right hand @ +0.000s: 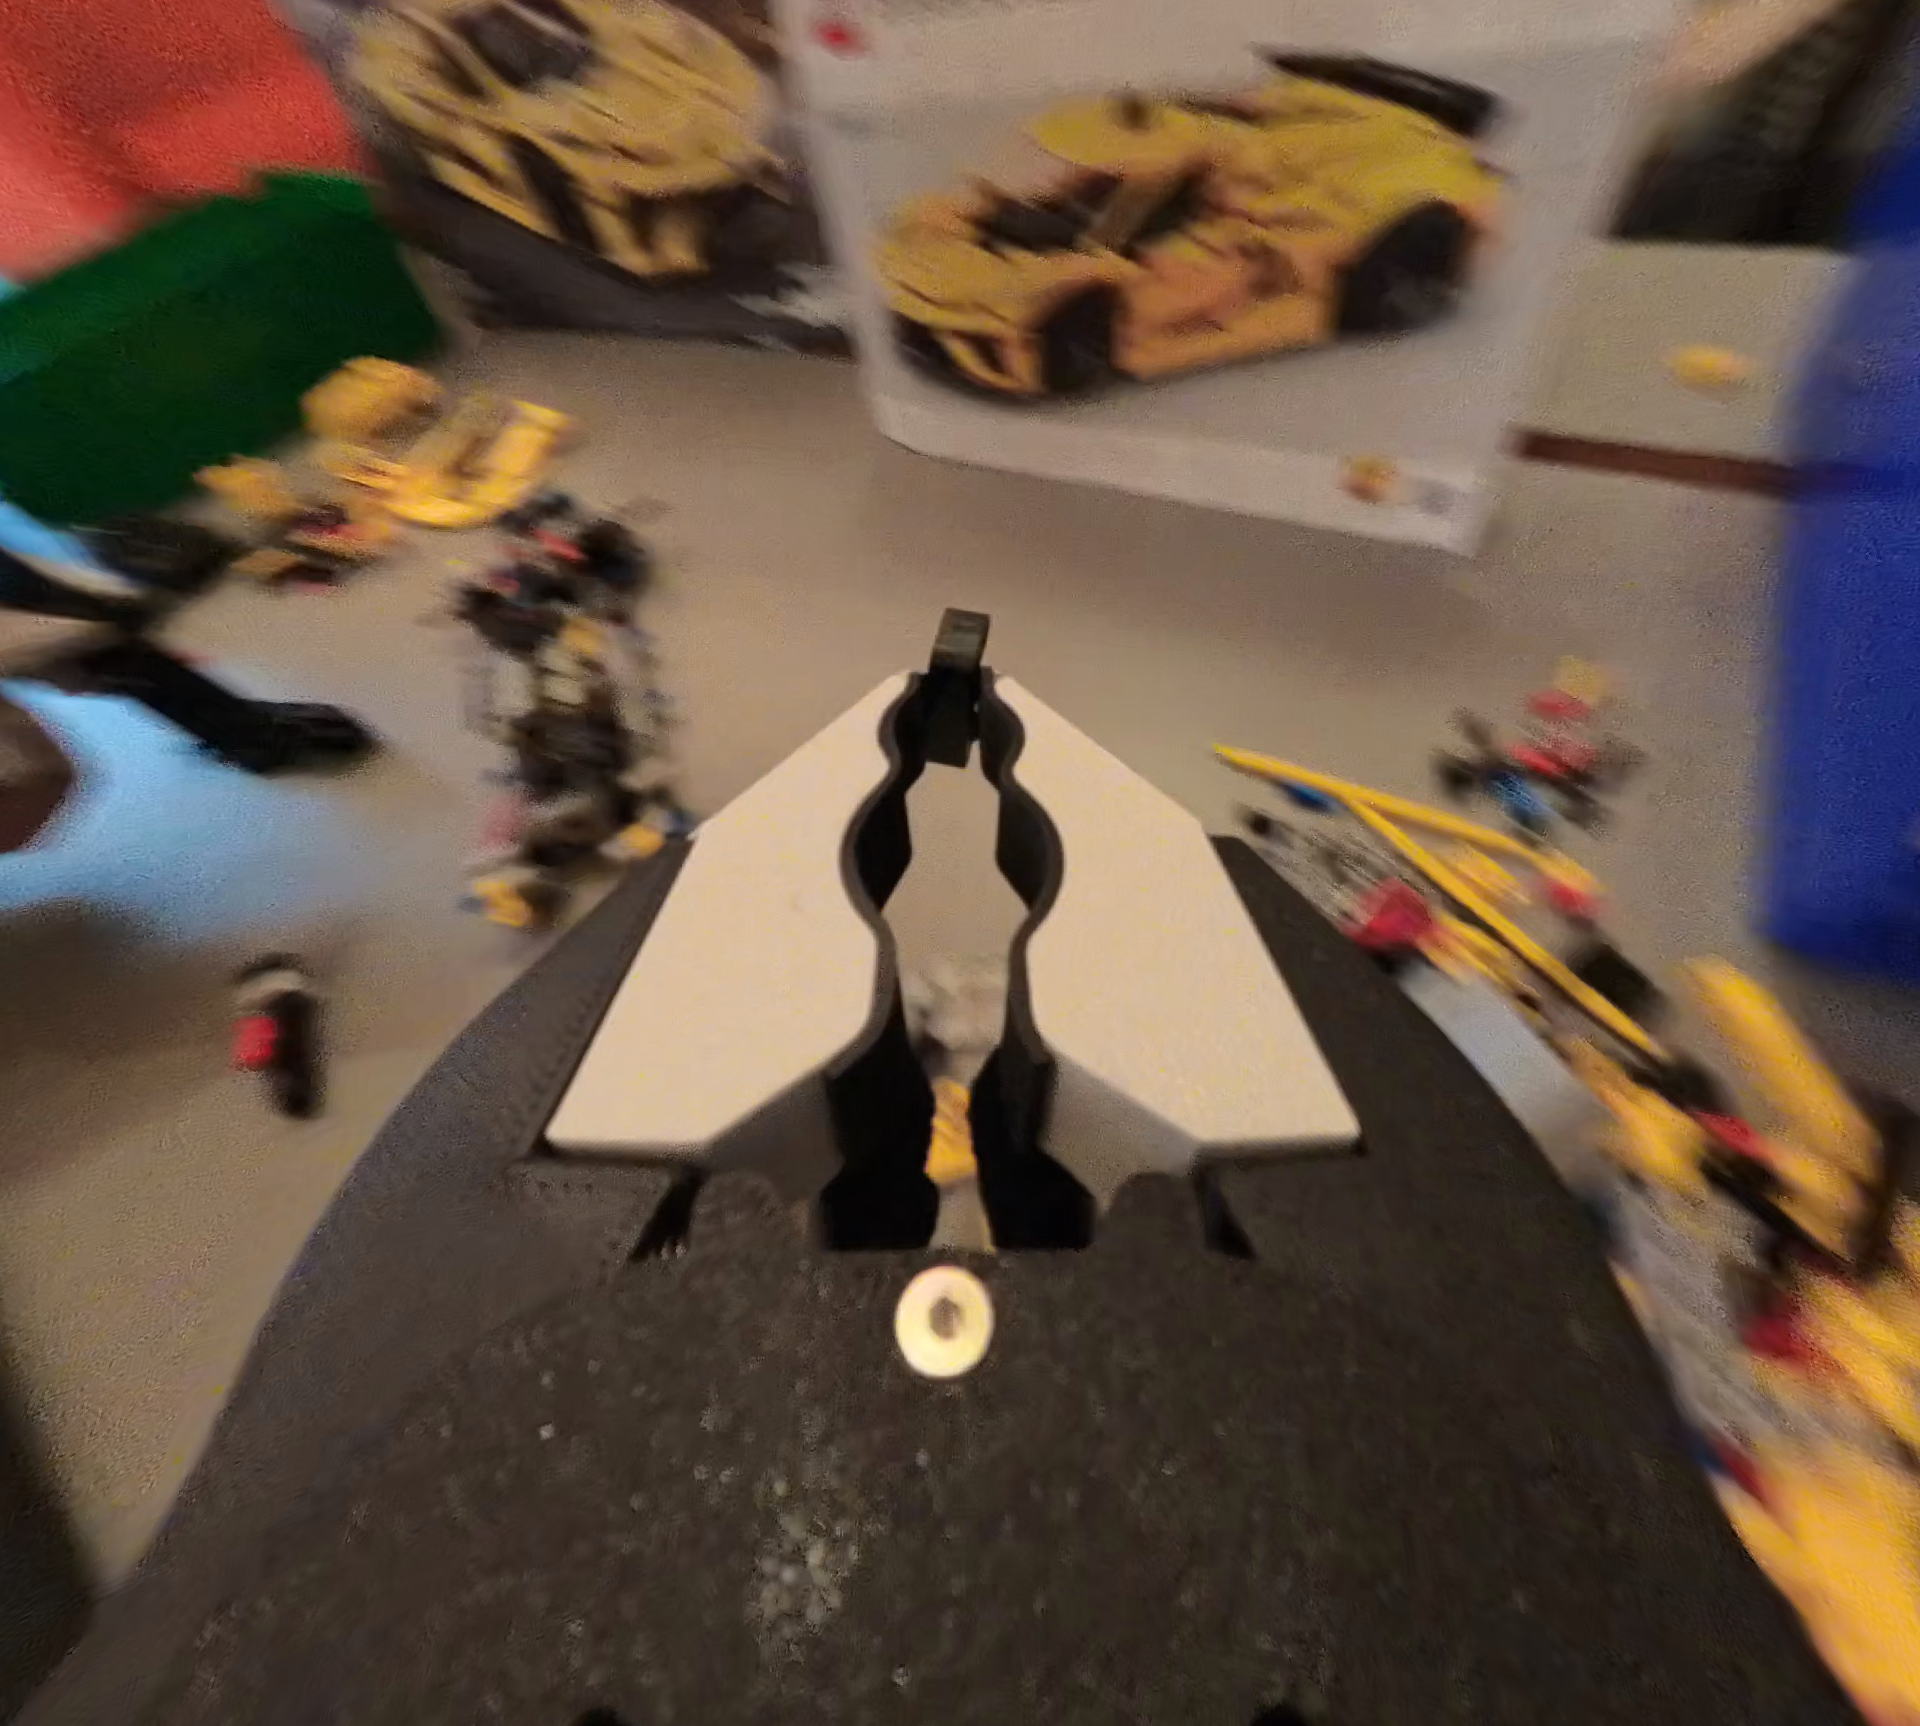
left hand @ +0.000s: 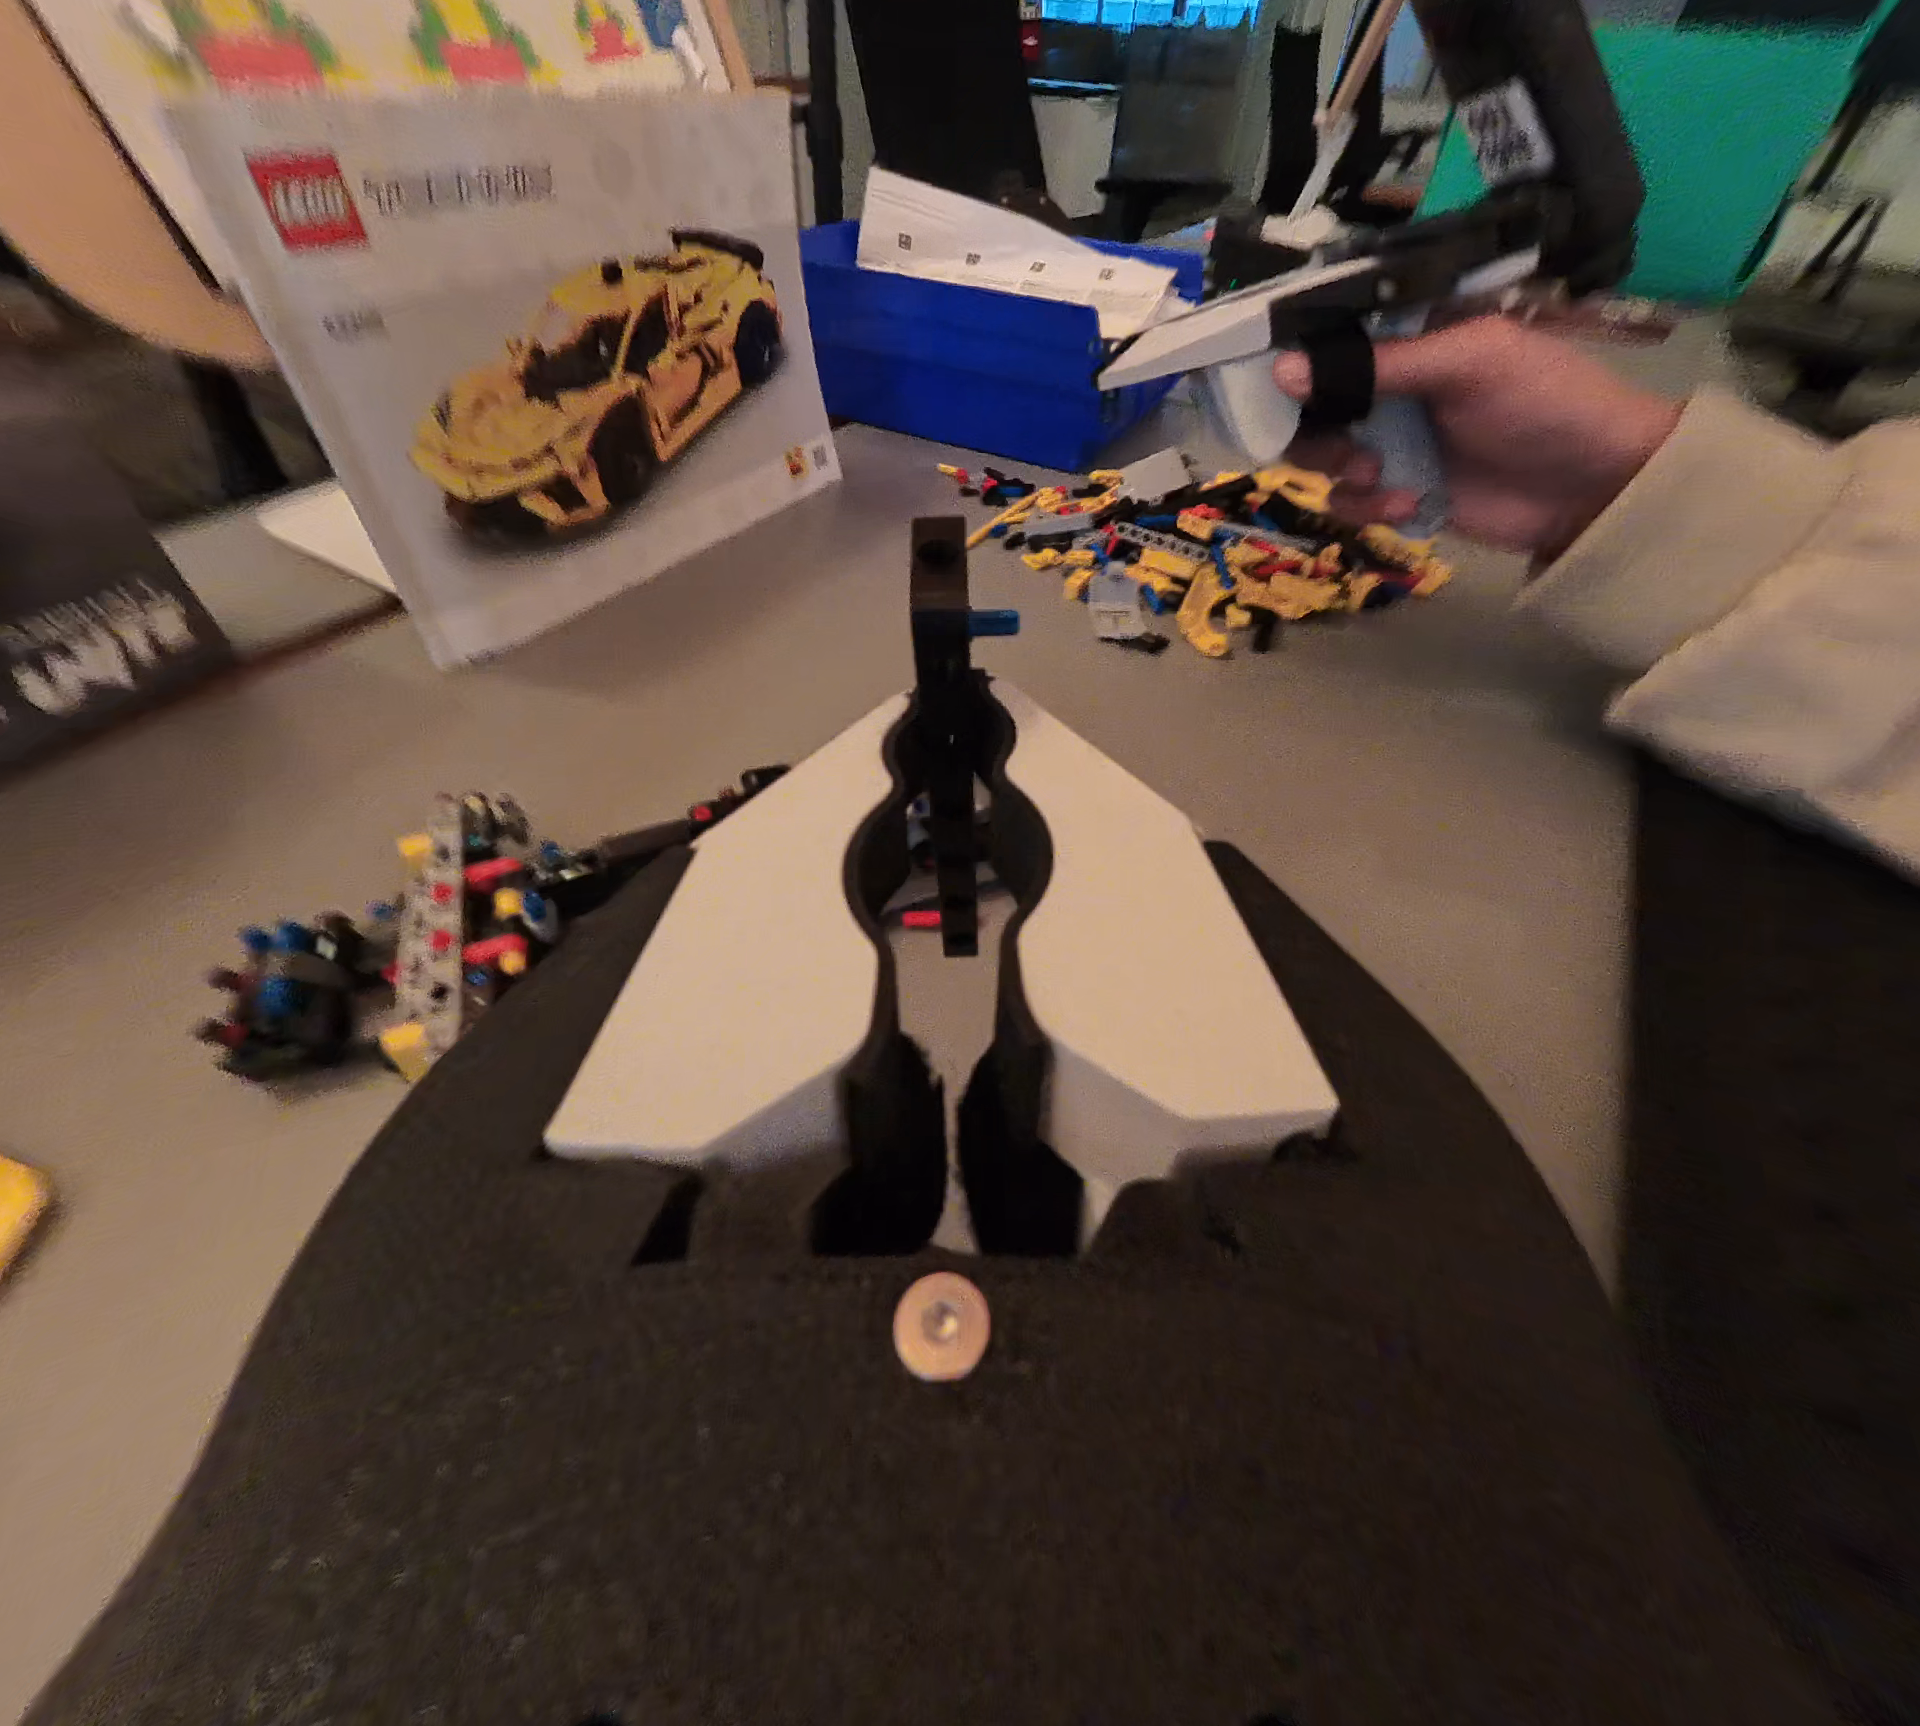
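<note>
Left hand-held gripper is pinching a black holed beam with blue pin above the worktop: light, rigid plastic, best held mid-length. Right hand-held gripper is clamping a small black piece.

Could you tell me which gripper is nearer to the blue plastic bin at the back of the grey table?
Right. The right gripper hovers just in front of the blue plastic bin, fingers almost at its wall. The left gripper sits farther back over the grey table.
</note>
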